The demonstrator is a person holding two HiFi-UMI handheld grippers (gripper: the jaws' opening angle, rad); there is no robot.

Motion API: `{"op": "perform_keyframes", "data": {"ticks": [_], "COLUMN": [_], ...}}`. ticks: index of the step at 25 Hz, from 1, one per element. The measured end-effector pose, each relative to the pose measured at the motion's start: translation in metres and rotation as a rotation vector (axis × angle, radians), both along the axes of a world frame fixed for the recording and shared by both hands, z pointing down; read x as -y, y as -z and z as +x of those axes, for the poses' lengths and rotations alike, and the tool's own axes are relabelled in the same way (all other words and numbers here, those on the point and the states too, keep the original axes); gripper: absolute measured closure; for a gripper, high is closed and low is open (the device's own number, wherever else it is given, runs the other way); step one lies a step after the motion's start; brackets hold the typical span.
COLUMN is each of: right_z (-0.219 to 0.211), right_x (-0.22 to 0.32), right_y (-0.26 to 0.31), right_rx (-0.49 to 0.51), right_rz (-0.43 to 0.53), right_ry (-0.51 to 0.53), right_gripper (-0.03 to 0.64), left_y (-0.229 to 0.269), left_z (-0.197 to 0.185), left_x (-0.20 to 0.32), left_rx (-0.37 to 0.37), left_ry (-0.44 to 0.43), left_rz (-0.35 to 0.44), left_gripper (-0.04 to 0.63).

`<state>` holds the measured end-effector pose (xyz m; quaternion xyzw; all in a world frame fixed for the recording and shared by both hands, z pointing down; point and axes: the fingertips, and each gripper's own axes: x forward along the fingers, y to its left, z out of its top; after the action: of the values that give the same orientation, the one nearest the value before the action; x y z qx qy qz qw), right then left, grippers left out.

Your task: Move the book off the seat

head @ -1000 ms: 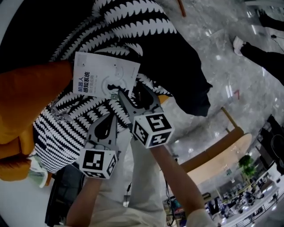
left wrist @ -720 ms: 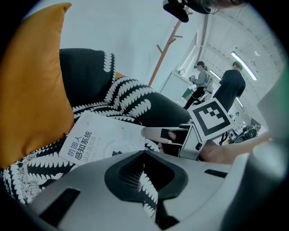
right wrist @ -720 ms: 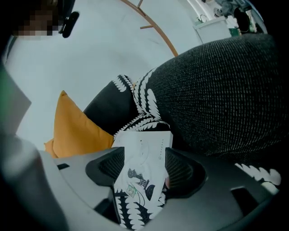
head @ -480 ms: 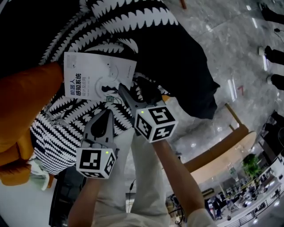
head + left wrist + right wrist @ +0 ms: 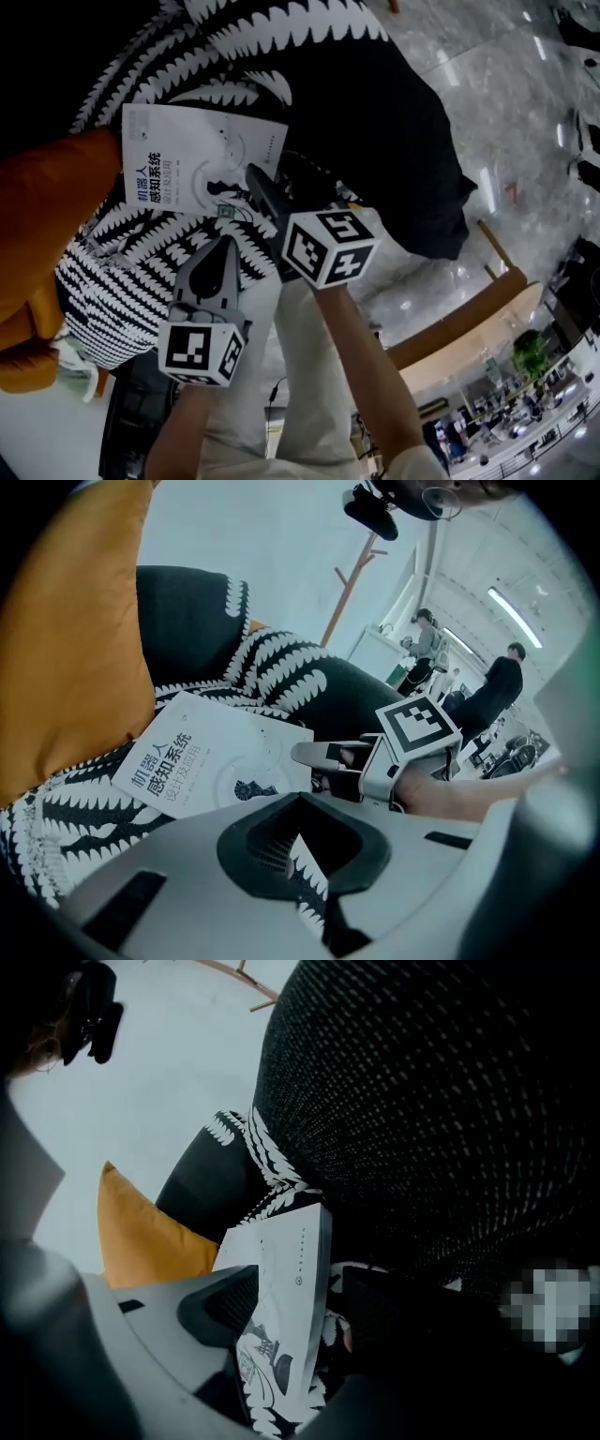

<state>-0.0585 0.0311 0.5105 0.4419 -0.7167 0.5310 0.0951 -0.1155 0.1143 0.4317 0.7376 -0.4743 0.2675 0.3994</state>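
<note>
A: Head view first. Where is the book?

B: The book (image 5: pixel 192 169) lies flat, cover up, on the black-and-white leaf-patterned throw (image 5: pixel 131 272) spread over the seat (image 5: pixel 384 122). Its left edge is beside an orange cushion (image 5: pixel 47 216). The large print on the cover reads "机器人感知系统", and the smaller line under it is hard to read from here.

A: And the tongs?

B: The right gripper (image 5: pixel 281 183) is at the book's lower right corner, with its grey jaw over the cover and its black jaw off the edge. The left gripper (image 5: pixel 223 248) hangs over the throw just below the book, apart from it.

A: What does the left gripper view show?

B: Its own jaws meet at the tips and hold nothing. Only throw pattern shows through the diamond-shaped gap behind them. Beyond them the cover is legible: "机器人", "感知系统", then the smaller "设计及应用". The right gripper's marker cube (image 5: pixel 417 726) sits by the book's corner. People (image 5: pixel 497 682) stand far back in the room.

A: And the right gripper view?

B: The jaws are apart, with the book's corner between them. The grey pad lies against the cover. A strip of throw shows between the book's edge and the black jaw, so the book is not clamped. The tiny print along that edge is unreadable.
</note>
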Motion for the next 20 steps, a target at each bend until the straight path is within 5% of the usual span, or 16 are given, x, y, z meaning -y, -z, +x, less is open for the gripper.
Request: {"op": "perform_keyframes", "data": {"ticks": [14, 17, 20], "right_z": [-0.015, -0.011, -0.014], "right_x": [0.005, 0.003, -0.005], "right_y": [-0.007, 0.005, 0.021], "right_rx": [0.061, 0.058, 0.105], "right_rz": [-0.022, 0.002, 0.02], "right_ry": [0.048, 0.05, 0.094], "right_gripper": [0.356, 0.502, 0.531], "left_y": [0.0, 0.005, 0.011], "left_z": [0.0, 0.002, 0.006], "left_x": [-0.021, -0.022, -0.023], "left_rx": [-0.006, -0.006, -0.01], "left_ry": [-0.015, -0.028, -0.04], "left_rz": [-0.014, -0.013, -0.003], "left_gripper": [0.588, 0.588, 0.588]}}
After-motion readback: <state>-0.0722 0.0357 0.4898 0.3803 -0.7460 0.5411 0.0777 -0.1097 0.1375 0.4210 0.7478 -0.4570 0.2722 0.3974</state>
